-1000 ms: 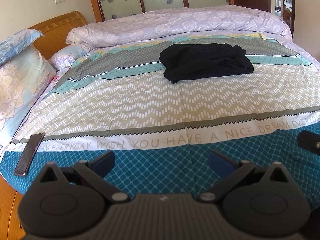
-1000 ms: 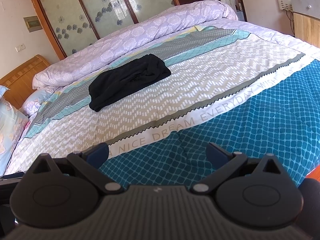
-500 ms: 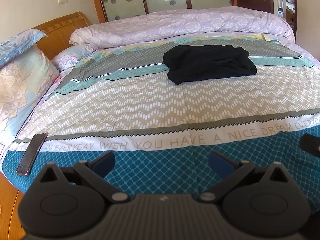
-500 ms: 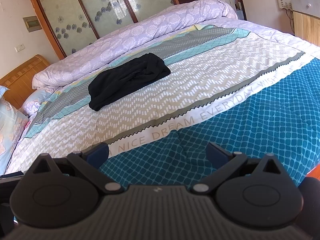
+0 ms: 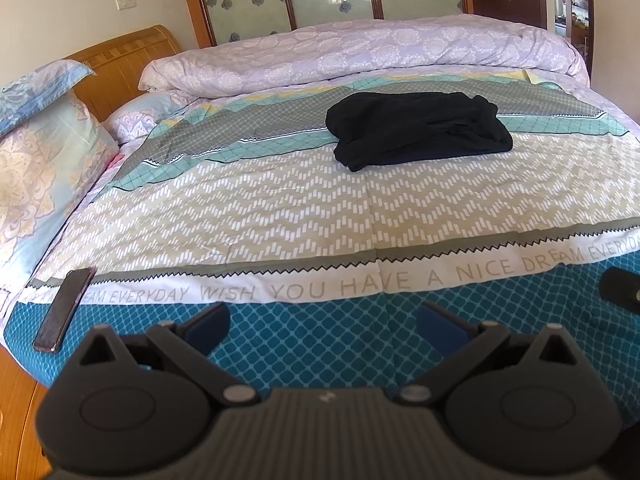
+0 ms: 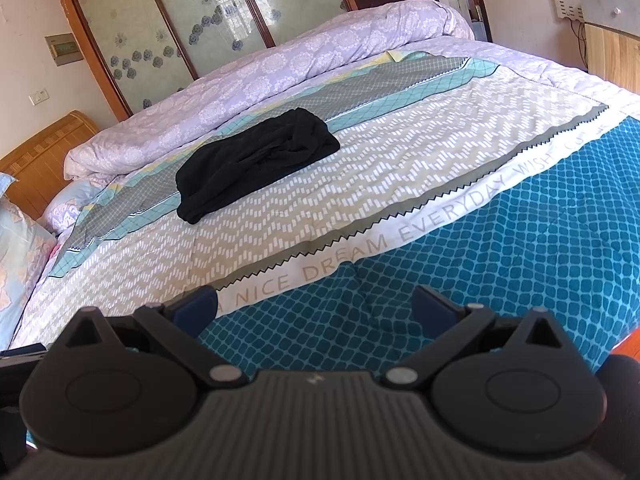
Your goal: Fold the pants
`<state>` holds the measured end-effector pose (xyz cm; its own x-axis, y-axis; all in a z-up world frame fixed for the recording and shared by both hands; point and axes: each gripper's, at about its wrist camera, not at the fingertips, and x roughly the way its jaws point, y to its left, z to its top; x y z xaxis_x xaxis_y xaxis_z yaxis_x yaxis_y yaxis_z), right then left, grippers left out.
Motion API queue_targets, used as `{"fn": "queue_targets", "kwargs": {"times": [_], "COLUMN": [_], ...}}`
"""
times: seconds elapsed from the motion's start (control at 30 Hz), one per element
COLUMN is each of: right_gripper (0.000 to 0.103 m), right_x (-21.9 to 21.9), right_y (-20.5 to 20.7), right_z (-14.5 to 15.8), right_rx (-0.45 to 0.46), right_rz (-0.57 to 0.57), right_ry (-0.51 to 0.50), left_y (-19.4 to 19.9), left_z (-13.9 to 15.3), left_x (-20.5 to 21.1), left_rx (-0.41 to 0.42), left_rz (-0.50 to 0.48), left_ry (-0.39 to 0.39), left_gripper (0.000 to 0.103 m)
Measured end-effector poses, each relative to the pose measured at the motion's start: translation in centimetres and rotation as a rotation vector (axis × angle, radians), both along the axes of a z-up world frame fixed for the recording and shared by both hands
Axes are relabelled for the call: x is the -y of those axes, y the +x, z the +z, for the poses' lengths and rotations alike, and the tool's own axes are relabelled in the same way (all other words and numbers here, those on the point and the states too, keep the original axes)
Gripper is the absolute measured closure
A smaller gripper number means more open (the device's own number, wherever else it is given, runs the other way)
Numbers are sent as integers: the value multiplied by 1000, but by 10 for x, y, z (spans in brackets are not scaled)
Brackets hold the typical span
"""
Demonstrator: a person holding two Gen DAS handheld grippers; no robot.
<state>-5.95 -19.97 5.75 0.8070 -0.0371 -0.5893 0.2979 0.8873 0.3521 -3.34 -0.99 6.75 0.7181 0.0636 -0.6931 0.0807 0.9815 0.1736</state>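
Black pants [image 5: 420,132] lie in a folded bundle on the patterned bedspread [image 5: 280,208], far across the bed; they also show in the right wrist view [image 6: 256,160]. My left gripper [image 5: 322,322] is open and empty, low over the teal band near the bed's front edge. My right gripper [image 6: 316,306] is open and empty, also over the teal band, well short of the pants. Part of the right gripper [image 5: 622,290] shows at the right edge of the left wrist view.
A dark phone [image 5: 64,310] lies on the bed's front left corner. A rolled lilac duvet [image 5: 360,56] runs along the far side. Pillows [image 5: 36,152] and a wooden headboard [image 5: 124,60] are at the left. A wooden cabinet [image 6: 612,40] stands at the right.
The left wrist view has shifted slightly, as if tilted a little lower and back. The pants lie still. Both grippers stay open.
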Motion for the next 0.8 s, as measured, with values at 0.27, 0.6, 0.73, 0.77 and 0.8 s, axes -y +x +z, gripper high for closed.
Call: {"fn": "queue_targets", "kwargs": {"times": [0.27, 0.6, 0.73, 0.77, 0.8], "right_gripper": [0, 0, 0, 0, 0], "right_x": [0, 2, 2, 2, 2], "right_y": [-2, -1, -1, -1, -1], "right_z": [3, 4, 4, 4, 4], "right_rx": [27, 26, 27, 29, 30], "right_rz": [0, -4, -6, -7, -9], "right_ry": [-4, 13, 14, 15, 15], "left_y": [-3, -3, -3, -3, -3], "left_z": [3, 4, 4, 5, 4], "left_x": [2, 4, 4, 4, 4], "left_rx": [18, 24, 26, 27, 27], "left_rz": [-3, -9, -8, -8, -8], "left_ry": [9, 17, 19, 19, 20], "left_gripper": [0, 0, 0, 0, 0]}}
